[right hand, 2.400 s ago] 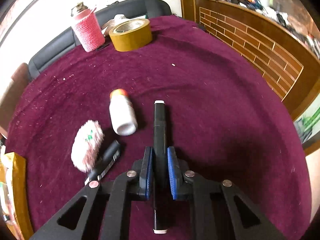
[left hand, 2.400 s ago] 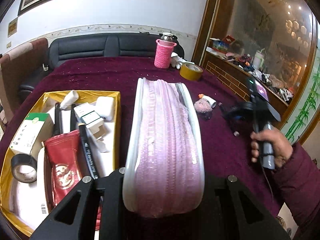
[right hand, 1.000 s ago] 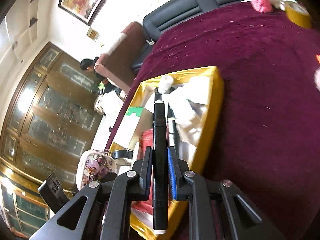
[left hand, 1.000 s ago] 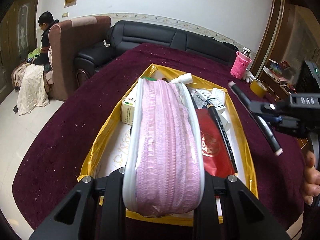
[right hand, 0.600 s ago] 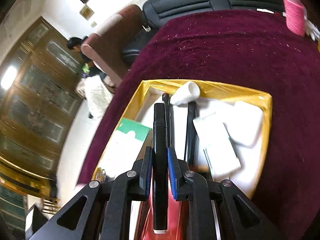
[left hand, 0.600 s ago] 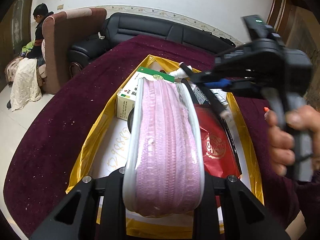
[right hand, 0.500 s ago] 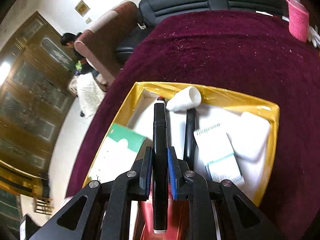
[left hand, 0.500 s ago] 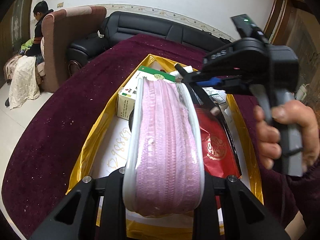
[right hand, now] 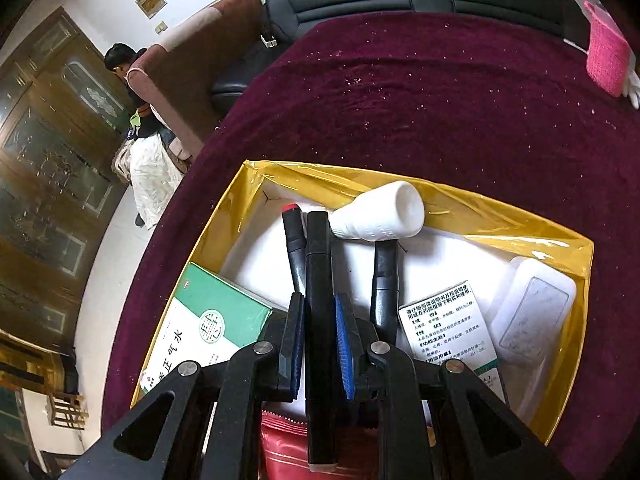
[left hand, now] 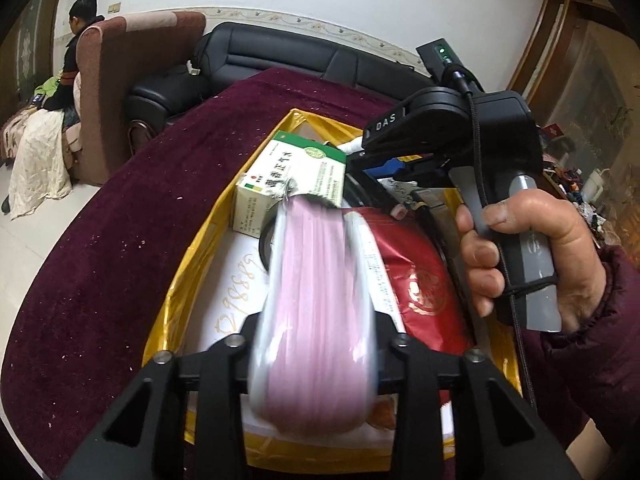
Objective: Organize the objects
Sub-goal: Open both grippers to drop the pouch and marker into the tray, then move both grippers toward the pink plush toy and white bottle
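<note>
Black marker [right hand: 319, 320] clamped between right tongs [right hand: 318, 354]

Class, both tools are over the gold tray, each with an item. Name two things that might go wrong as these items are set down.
1. The left tongs are opening around the pink zippered pouch. It may drop onto the red foil packet and green-and-white medicine box, ending tilted.

2. The right tongs grip a black marker pen above other pens and a white plastic bottle in the crowded gold-lined tray. Released, it may land crosswise.
</note>
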`<state>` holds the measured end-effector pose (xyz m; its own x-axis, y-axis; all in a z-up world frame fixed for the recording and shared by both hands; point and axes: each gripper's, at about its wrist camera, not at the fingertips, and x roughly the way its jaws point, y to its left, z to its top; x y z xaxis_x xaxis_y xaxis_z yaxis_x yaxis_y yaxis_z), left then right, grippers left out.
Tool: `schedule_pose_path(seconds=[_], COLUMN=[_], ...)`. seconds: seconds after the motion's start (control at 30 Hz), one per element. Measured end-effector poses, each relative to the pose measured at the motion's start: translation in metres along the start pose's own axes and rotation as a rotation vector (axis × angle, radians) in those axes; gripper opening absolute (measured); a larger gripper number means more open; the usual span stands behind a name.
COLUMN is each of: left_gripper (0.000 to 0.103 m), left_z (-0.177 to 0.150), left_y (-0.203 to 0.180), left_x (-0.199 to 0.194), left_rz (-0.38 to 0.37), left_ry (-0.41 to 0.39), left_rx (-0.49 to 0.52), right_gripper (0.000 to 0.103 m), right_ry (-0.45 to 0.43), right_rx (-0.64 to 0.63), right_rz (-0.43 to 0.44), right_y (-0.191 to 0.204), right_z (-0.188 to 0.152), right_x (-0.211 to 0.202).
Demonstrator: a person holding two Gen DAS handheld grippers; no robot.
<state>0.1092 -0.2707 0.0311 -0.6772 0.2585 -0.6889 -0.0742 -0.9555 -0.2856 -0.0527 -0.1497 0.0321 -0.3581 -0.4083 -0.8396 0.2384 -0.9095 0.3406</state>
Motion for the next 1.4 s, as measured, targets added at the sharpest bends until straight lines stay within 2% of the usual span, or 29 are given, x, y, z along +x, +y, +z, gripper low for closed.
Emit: schedule_pose_path(seconds=[0.1,0.13,0.2,0.27,0.33,0.57,0.83,1.4], left_gripper=[0.056,0.063,0.072,0.080,0.083,0.089,0.092,0.092], left_z=[-0.001,-0.001,-0.001,0.000,-0.001,0.000,-0.005,-0.017], left_y=[-0.008,-0.011,-0.014,-0.015,-0.018,-0.040,-0.087,-0.178], left_x=[-0.006,-0.009,-0.015,-0.021,-0.028,-0.046,-0.060,-0.051], left_rz=[0.013,0.024,0.039,0.044,0.063,0.147,0.204,0.235], left_ry=[-0.014,-0.026,-0.041,-0.048,-0.054,-0.076,-0.107,-0.082], left_rx=[0.031,0.043,0.051,0.045,0.047,0.090,0.203,0.396], right_gripper=[0.020,0.024,0.033,0.053,0.062,0.074,0.078,0.083], right_ry=[-0.006,-0.008,-0.026,-0.058,-0.085,-0.178,-0.246,-0.349], right_rx=[0.033,0.036,0.030,0.016,0.006,-0.048,-0.058,0.112], right_rz=[0.024,0.033,0.053,0.056,0.065,0.064,0.033,-0.004], right_y=[-0.005,-0.006,-0.005,-0.005,-0.005,-0.009,-0.038,-0.156], right_z=[-0.002,-0.004,-0.007,-0.014,-0.020,-0.052,-0.085,-0.128], right_x=[-0.008,-0.012,-0.023,-0.039,-0.052,-0.100,-0.143,-0.206])
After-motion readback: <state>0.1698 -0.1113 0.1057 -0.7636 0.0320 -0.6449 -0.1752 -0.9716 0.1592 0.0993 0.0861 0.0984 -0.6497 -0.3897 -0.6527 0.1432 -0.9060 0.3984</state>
